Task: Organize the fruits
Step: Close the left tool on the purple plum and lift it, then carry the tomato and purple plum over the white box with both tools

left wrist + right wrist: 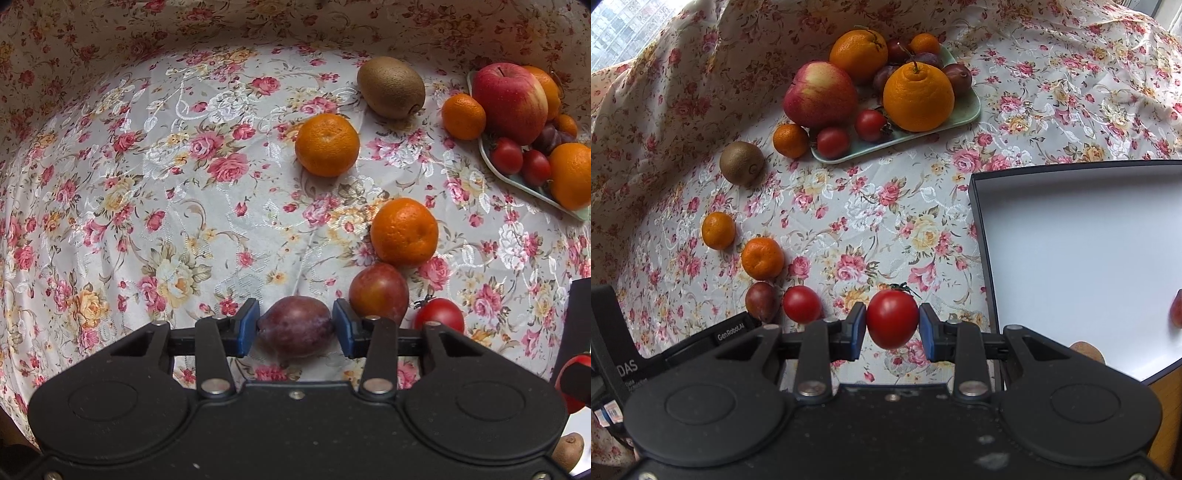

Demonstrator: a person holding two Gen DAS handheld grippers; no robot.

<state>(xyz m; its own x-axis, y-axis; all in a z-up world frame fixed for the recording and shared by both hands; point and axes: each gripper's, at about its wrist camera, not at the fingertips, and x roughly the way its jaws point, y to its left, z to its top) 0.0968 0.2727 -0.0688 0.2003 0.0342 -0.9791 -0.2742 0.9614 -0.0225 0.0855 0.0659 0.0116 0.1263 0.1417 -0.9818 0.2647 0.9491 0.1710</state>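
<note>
My left gripper (295, 320) points down at the floral cloth, and its blue pads press on both sides of a dark purple plum (295, 334) that rests there. A second plum (378, 293), a red tomato (439, 315) and a mandarin (404, 232) lie just right of it. My right gripper (892, 325) is shut on a red tomato (892, 314) with a green stem, held above the cloth. It is left of a white box (977, 221) with a dark rim.
A pale green tray (967, 110) at the back holds an apple (820, 94), oranges, plums and small tomatoes. A kiwi (742, 162) and loose mandarins (718, 230) lie on the cloth to its left. A reddish fruit (1176, 308) shows at the box's right edge.
</note>
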